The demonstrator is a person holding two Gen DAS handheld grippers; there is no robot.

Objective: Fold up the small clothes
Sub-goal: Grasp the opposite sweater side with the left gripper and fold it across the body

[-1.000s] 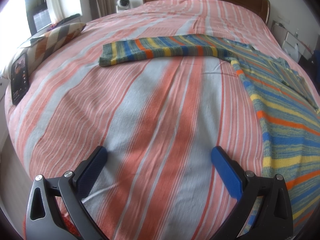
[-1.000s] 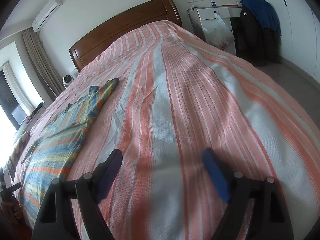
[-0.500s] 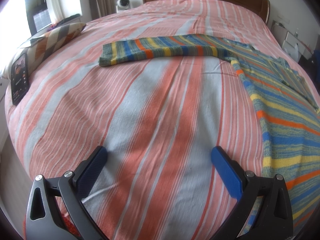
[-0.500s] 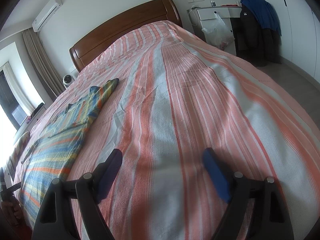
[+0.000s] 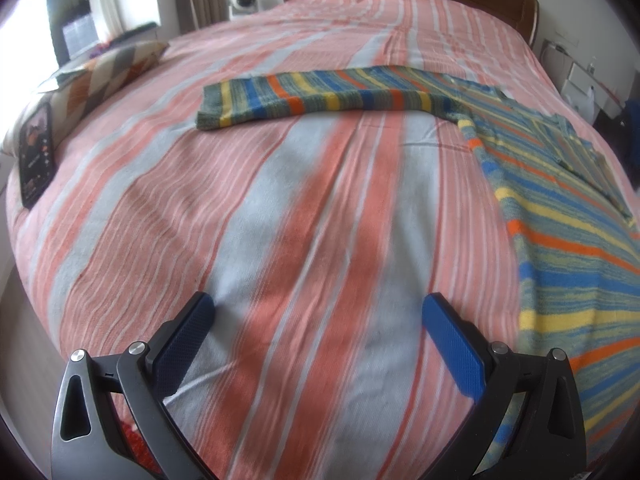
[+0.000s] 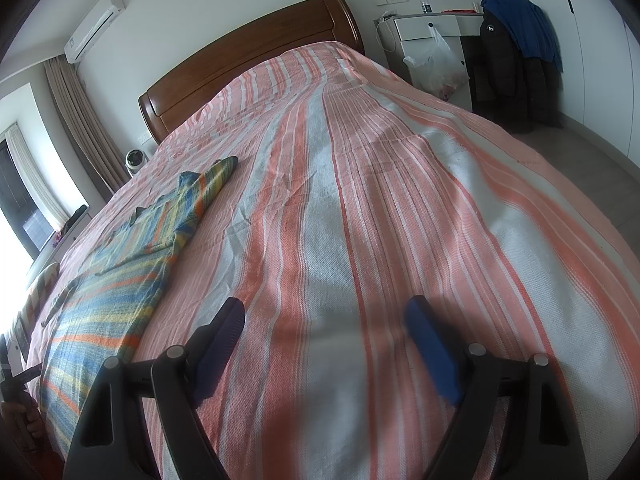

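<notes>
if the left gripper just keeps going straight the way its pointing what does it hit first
Probably the bare striped bedspread. The left gripper, jaws open, aims over it toward the striped sweater's outstretched sleeve. Depth is unclear, so it may meet the sleeve instead.

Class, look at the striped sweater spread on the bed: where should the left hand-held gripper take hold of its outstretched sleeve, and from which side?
Probably at the cuff end of the sleeve of the striped sweater. It lies flat and straight across the bedspread, its free end farthest from the body, so the open left hand-held gripper could come from the near edge, pinching both layers.
</notes>
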